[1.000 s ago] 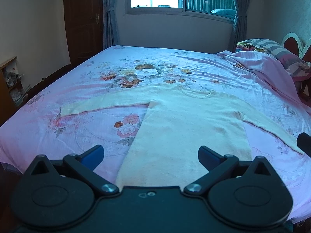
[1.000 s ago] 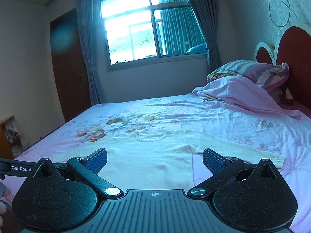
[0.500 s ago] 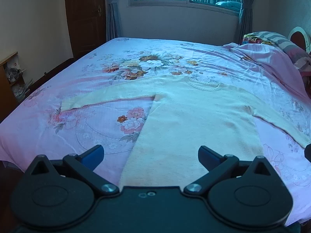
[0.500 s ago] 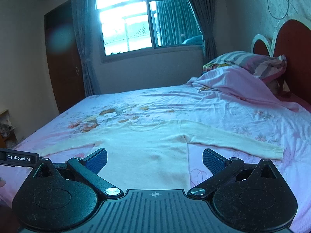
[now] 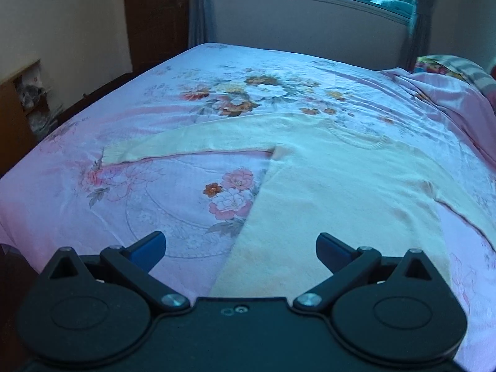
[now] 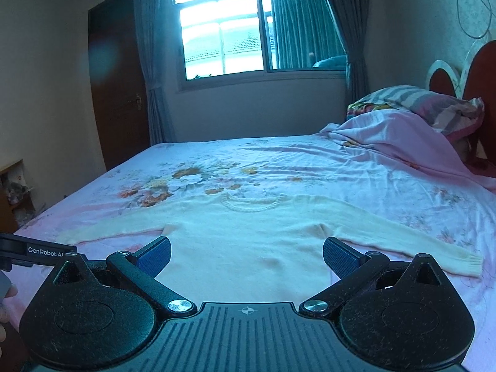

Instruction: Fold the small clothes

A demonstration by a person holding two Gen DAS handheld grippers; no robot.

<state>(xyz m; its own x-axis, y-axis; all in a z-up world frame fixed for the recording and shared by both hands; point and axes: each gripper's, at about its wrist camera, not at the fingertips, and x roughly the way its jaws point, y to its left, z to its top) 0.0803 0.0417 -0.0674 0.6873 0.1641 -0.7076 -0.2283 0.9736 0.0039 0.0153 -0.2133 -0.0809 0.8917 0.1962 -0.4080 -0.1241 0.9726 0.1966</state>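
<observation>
cream sweater (image 6: pixel 248 232) lies flat on the floral pink bedsheet (image 5: pixel 173 192) under a window (image 6: pixel 223 34); left gripper (image 5: pixel 240 246) and right gripper (image 6: pixel 246 255) both gape wide, empty.

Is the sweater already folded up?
No, the cream sweater lies flat on the flowery bedspread with both sleeves spread out to the sides.

Sweater (image 6: pixel 245 241) flat on bed (image 6: pixel 356 173); pillow (image 6: pixel 412 102) far right; window (image 6: pixel 248 34) behind.
</observation>
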